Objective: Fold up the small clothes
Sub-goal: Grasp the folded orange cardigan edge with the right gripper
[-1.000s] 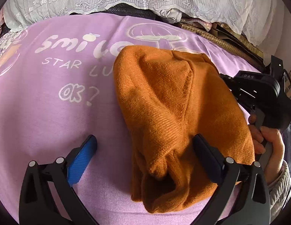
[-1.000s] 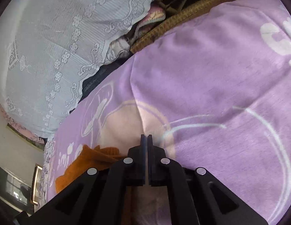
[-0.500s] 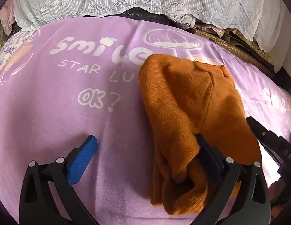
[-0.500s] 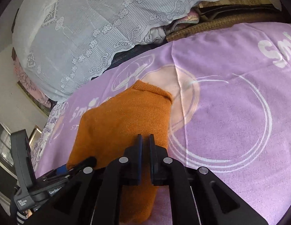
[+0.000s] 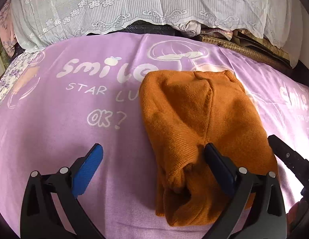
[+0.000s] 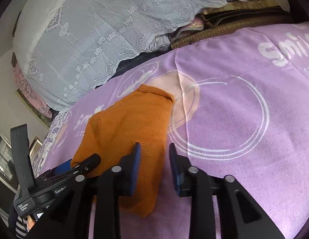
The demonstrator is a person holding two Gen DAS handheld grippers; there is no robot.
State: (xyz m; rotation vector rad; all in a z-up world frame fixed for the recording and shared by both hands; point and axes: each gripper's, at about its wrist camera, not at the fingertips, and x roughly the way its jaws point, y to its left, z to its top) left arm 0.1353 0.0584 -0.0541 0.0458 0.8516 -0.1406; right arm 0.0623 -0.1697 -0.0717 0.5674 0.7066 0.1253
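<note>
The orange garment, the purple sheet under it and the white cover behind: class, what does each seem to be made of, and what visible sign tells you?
Orange garment: apparently knitted yarn, matte; fine ribbed rows and a raised seam show. Purple sheet: seemingly smooth, thin woven cloth with white printed lettering and soft creases. White cover: looks like lace, semi-sheer, with flower patterns and a scalloped edge.

Garment on blanket

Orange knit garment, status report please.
Both claws open: left, right just opened. Orange knit garment folded on purple sheet. Nothing in the way.
</note>
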